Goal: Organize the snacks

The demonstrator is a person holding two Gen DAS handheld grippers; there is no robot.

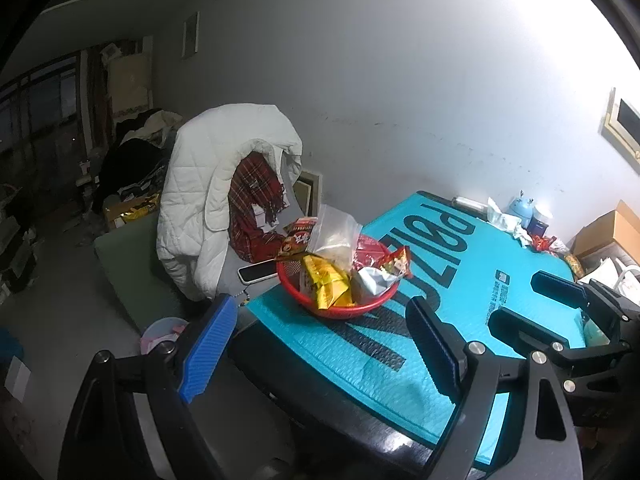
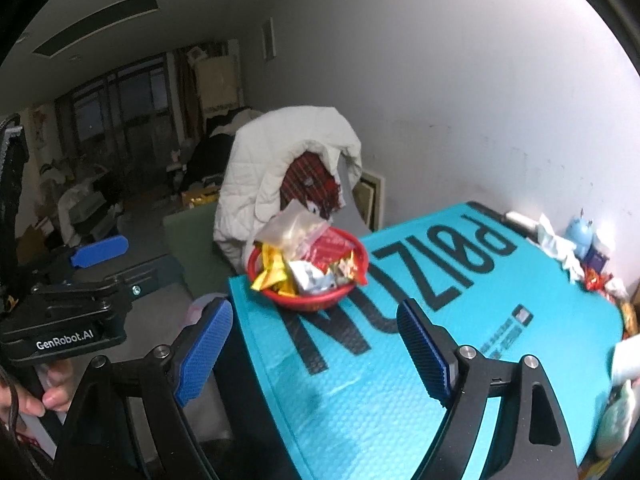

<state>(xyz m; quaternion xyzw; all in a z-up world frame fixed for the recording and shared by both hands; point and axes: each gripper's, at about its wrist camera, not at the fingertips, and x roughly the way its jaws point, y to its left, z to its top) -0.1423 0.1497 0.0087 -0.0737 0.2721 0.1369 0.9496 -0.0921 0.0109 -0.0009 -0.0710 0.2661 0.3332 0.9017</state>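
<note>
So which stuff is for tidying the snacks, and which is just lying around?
For the job:
- round red plastic basket
- yellow crinkly snack packet
- clear zip bag
- silver foil packet

Just lying about:
- white quilted jacket
- red plaid scarf
- white-edged black phone
- small blue round toy

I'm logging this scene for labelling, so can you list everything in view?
Red round plastic basket: one, near table corner.
Snack packets: several, yellow, red, silver, clear, in the basket.
Teal bubble mailer: one, covering the table.
White quilted jacket: one, over the chair.
Red plaid scarf: one, inside the jacket.
White phone: one, beside the basket.
Small clutter: several, far table edge.
Left gripper: jaws open, empty.
Right gripper: jaws open, empty.
</note>
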